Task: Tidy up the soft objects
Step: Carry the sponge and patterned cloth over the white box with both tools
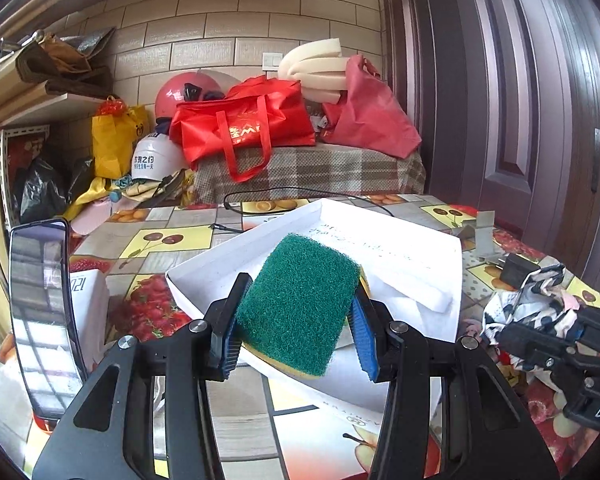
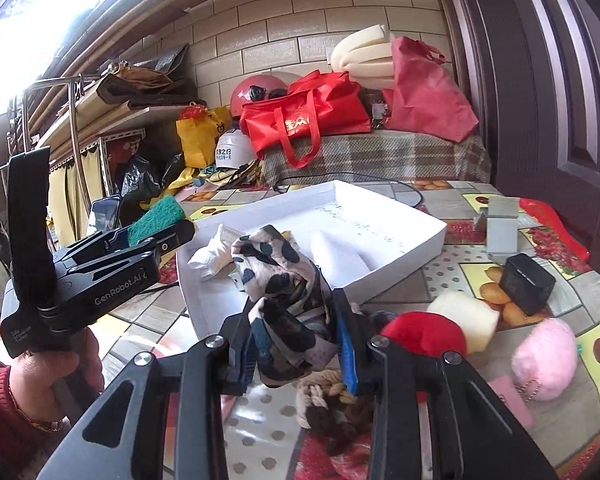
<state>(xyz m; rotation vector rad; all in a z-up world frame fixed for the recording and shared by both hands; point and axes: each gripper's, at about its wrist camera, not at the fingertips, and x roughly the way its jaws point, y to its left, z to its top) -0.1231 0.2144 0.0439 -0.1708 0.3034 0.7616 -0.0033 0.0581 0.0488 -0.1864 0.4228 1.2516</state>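
From the left wrist, the left hand-held gripper (image 1: pixel 296 316) is clamped on a green scouring sponge (image 1: pixel 300 304), its long axis running along the fingers toward the white box (image 1: pixel 440 248). The box lies straight ahead of and just below the sponge, its near rim under the fingertips. To the box's right, the right hand-held gripper (image 1: pixel 540 332) holds a spotted cloth (image 1: pixel 532 300) beside the box's right wall.

From the right wrist, the right hand-held gripper (image 2: pixel 300 340) is closed on that bunched cloth, which stands upright over the box's near corner. The left one looks slightly nearer the box's interior. A white foam piece (image 2: pixel 336 252) and a white sock (image 2: pixel 212 256) already lie inside. Right of the box, a red plush (image 2: pixel 424 336), foam block (image 2: pixel 468 316) and pink pompom (image 2: pixel 544 356) wait on the fruit-patterned tabletop (image 2: pixel 560 412). Beyond the box is a cluttered brick-walled room.
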